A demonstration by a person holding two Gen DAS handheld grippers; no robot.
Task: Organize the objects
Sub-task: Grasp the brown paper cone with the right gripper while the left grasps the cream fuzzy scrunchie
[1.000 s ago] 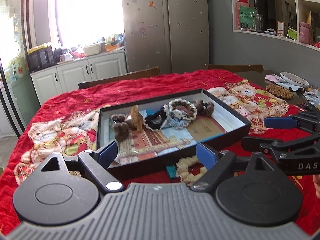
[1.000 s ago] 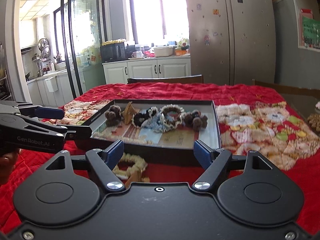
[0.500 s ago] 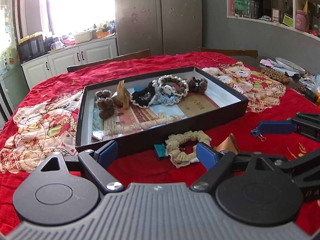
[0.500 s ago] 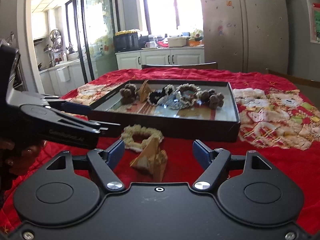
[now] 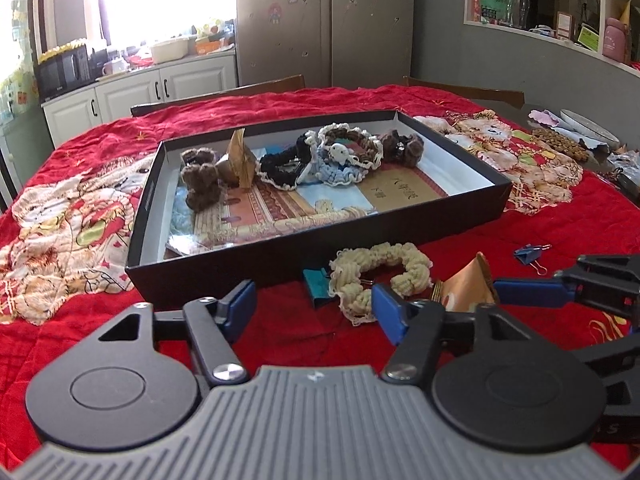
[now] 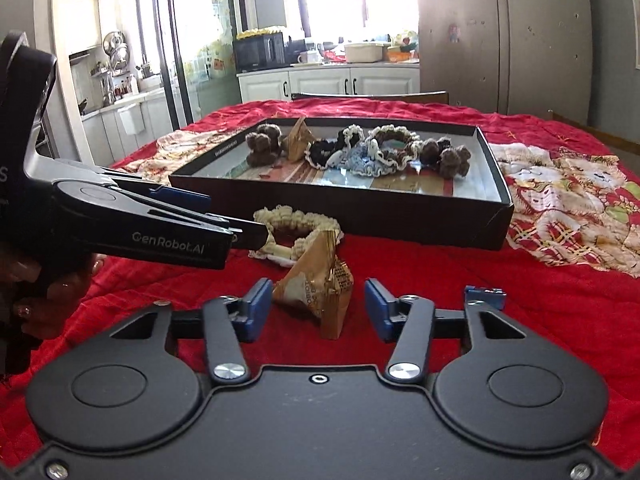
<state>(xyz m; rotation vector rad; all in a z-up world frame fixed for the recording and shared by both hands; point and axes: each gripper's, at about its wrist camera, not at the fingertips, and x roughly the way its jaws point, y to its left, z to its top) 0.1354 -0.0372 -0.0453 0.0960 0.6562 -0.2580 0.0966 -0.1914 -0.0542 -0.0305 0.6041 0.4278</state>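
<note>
A red quilt point(image 5: 560, 224) with cartoon bear prints covers the table. On it sits a shallow black box point(image 5: 280, 258), open at the top. Inside the box, along the far side, lie brown furry bobbles point(image 5: 200, 184), a gold folded packet point(image 5: 240, 160), a black scrunchie point(image 5: 284, 166), a pale blue scrunchie point(image 5: 336, 172) and a brown-and-cream scrunchie point(image 5: 356, 144).

Outside the box, just in front of its near wall, a cream scrunchie point(image 5: 380, 272) lies on the quilt, touching a teal clip point(image 5: 316, 284). Just beside it stands a second gold packet point(image 6: 316, 284), tilted and creased. A blue binder clip point(image 5: 528, 254) lies apart, to the right.

The left gripper point(image 5: 312, 308) hovers low over the quilt, jaws closing; the cream scrunchie sits partly between them, against the right pad, the left pad clear of it. The right gripper point(image 6: 316, 308) has its jaws closing around the second gold packet; the left pad is at the packet's edge, the right pad clear of it. A hand point(image 6: 52, 292) holds the left gripper's handle.
</note>
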